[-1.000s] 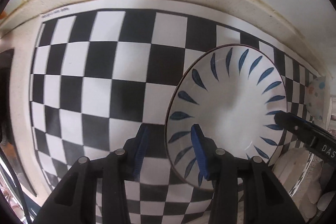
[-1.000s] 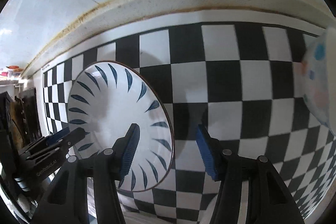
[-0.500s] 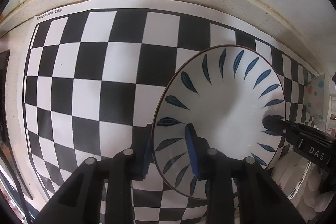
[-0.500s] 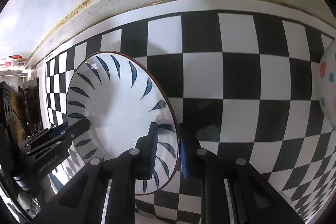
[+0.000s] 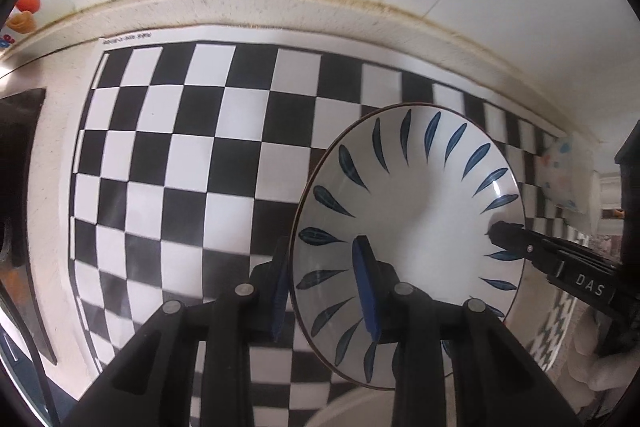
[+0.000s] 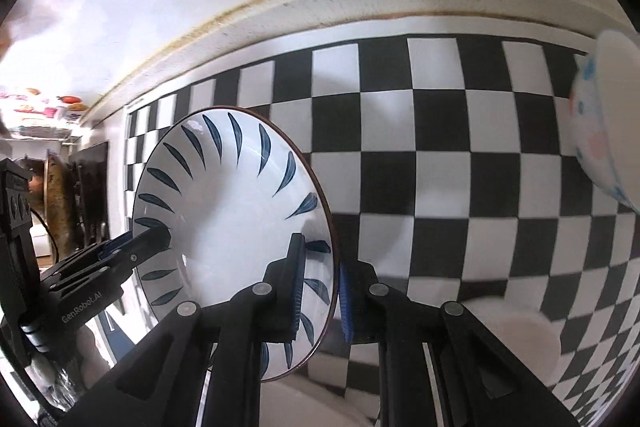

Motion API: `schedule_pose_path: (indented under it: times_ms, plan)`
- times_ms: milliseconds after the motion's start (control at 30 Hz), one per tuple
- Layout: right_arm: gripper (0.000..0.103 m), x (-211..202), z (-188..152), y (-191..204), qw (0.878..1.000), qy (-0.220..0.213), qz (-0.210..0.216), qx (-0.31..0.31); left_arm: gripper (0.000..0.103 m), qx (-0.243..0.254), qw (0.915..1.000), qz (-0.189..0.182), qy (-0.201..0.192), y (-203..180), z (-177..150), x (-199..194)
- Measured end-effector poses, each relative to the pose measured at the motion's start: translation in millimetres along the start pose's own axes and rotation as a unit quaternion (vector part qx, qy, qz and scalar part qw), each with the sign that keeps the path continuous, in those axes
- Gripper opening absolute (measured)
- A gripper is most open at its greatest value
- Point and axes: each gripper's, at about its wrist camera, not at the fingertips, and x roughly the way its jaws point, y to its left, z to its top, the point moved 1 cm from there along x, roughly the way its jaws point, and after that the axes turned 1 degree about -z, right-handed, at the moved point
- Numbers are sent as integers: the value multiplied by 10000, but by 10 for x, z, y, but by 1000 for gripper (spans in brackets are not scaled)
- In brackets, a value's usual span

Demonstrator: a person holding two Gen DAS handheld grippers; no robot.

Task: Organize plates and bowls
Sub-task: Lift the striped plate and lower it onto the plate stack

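Note:
A white deep plate with blue leaf strokes (image 5: pixel 412 227) hangs a little above the checkerboard mat (image 5: pixel 180 147), held from both sides. My left gripper (image 5: pixel 320 247) is shut on its left rim, one pad inside and one outside. In the right wrist view the same plate (image 6: pixel 224 227) fills the left half. My right gripper (image 6: pixel 320 255) pinches the right rim, its jaws still closing on it. Each gripper shows in the other's view: the right one (image 5: pixel 504 231) and the left one (image 6: pixel 160 231) at opposite rims.
A white bowl with coloured dots (image 6: pixel 600 131) stands on the mat (image 6: pixel 440 147) at the right, also seen as the dotted bowl (image 5: pixel 560 175). White dishes (image 6: pixel 516 331) lie below the grippers. A raised counter edge and a white wall run behind the mat. A dark recess (image 5: pixel 20 167) lies left.
Both grippers closed onto opposite rims of the leaf plate, the right one from wide apart. Then both rose with it, and the mat now looks farther away.

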Motion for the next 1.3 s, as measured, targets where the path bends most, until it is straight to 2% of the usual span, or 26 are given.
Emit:
schedule_pose_path:
  times_ms: [100, 333, 500, 667, 800, 1033, 1167, 1300]
  plan:
    - [16, -261, -168, 5, 9998, -137, 66, -84, 27, 115, 9998, -11, -139, -36, -77, -218]
    - [16, -821, -795, -27, 9988, -407, 172, -221, 27, 349, 9989, -172, -274, -27, -441, -733]
    - [16, -977, -1300, 42, 9981, -515, 216, -241, 27, 503, 9981, -178, -325, -46, -803, -939]
    - [16, -926, -1753, 50, 9985, -442, 177, -270, 27, 546, 9981, -229, -150, -77, -1157, -860]
    - [16, -693, -2097, 24, 9993, -271, 167, -204, 27, 575, 9982, -181, 50, -76, -1410, -698]
    - [16, -225, -2374, -201, 10000, 55, 57, -12, 27, 695, 9964, -1, 490, -139, -1722, -271]
    - [16, -13, -2471, -293, 9998, 180, -73, -1, 27, 709, 9947, 83, 746, -153, -1812, -44]
    - [16, 94, -2495, -318, 9996, 228, -147, -21, 27, 795, 9931, 201, 838, -195, -1857, 65]
